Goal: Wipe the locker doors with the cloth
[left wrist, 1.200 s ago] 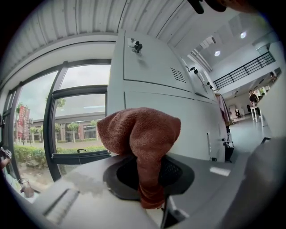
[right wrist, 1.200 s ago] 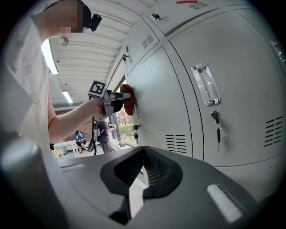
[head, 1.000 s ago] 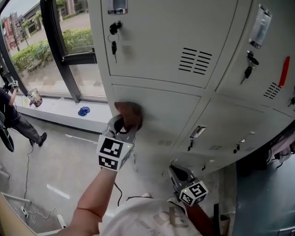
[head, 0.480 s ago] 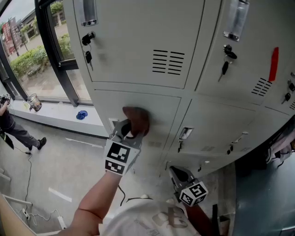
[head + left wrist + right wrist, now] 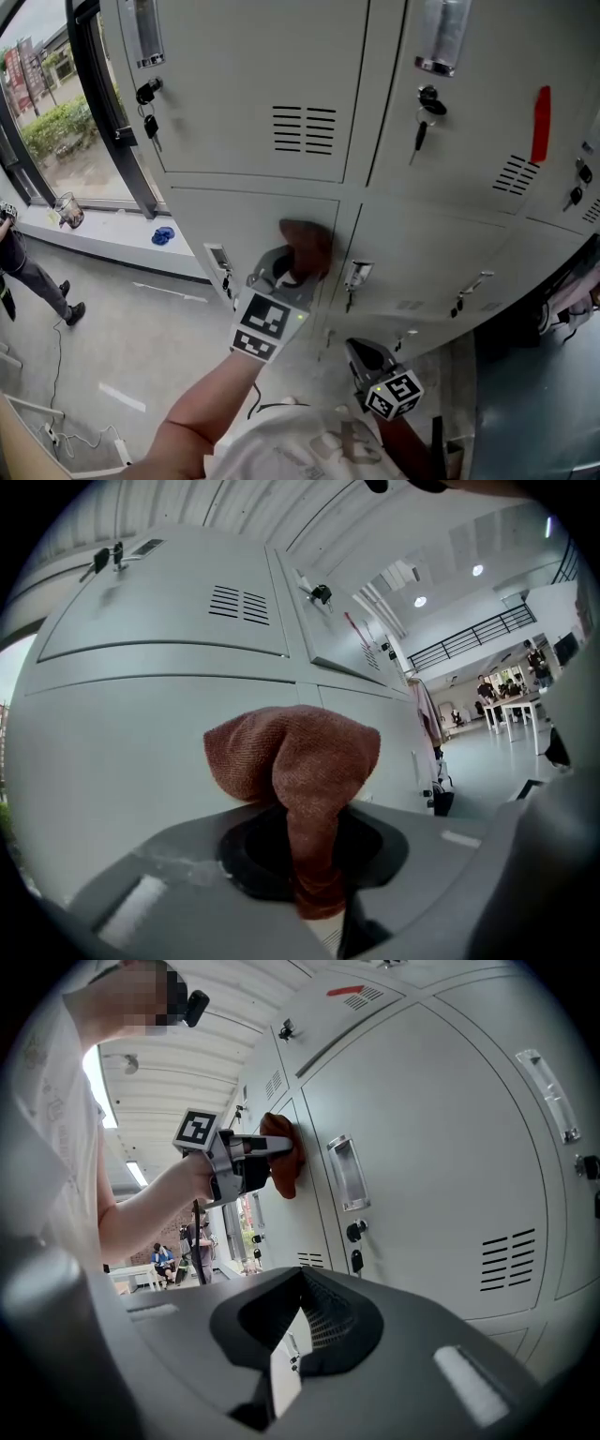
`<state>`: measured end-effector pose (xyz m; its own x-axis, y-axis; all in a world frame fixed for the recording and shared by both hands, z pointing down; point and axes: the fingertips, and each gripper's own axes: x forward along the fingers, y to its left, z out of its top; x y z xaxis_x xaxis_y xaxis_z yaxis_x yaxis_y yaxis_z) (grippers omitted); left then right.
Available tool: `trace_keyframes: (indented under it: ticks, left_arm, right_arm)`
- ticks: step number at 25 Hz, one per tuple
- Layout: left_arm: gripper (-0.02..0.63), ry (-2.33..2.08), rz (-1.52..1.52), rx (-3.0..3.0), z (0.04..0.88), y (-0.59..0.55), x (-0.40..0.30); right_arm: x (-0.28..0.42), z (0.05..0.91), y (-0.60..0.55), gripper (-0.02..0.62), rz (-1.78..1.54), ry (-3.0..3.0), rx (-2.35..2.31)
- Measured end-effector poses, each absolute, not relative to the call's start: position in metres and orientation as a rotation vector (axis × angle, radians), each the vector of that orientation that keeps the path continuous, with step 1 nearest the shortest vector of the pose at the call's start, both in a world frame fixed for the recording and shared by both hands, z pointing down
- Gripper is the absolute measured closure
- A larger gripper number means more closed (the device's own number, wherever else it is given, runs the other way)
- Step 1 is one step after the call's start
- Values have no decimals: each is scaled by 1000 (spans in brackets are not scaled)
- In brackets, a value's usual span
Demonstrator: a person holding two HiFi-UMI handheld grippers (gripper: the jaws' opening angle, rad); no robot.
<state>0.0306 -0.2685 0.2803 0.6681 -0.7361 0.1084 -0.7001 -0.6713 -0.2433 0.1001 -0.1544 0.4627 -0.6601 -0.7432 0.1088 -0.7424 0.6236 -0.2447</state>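
Note:
A reddish-brown cloth [image 5: 307, 246] is pressed against a grey lower locker door [image 5: 234, 220], near that door's right edge. My left gripper [image 5: 292, 270] is shut on the cloth, which bunches out ahead of the jaws [image 5: 295, 757] against the door [image 5: 122, 742]. From the right gripper view, the left gripper [image 5: 267, 1147] and cloth [image 5: 284, 1159] sit beside a recessed handle [image 5: 345, 1171]. My right gripper [image 5: 364, 354] hangs low, away from the lockers, shut with nothing held [image 5: 292, 1354].
Keys hang in the upper door locks [image 5: 147, 96] [image 5: 425, 105]. A red strip [image 5: 540, 122] marks the right upper door. A window frame [image 5: 108, 112] stands at left, a blue object [image 5: 163, 234] lies on its sill, and a person [image 5: 23, 267] stands on the floor.
The left gripper has slid the cloth rightward across the lower door, from its left side toward its right edge. The right gripper has stayed put.

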Motion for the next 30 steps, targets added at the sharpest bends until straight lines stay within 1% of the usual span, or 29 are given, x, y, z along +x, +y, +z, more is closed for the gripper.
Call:
trace_keyframes:
  ticks: [6, 14, 21, 25, 30]
  left_arm:
    - [526, 1124, -277, -2718, 270, -264, 56]
    - [526, 1080, -261, -2677, 229, -262, 68]
    - [526, 1051, -311, -2640, 226, -262, 80]
    - [528, 1008, -307, -2696, 225, -262, 72]
    - [528, 1048, -308, -2694, 222, -268, 35]
  right_arm:
    - [110, 458, -154, 588, -427, 2842, -1282]
    - [118, 461, -154, 588, -446, 2833, -1269]
    - [117, 463, -156, 588, -445, 2833, -1260]
    - [113, 460, -155, 588, -440, 2842, -1264]
    - [102, 464, -156, 588, -442, 2850, -1246]
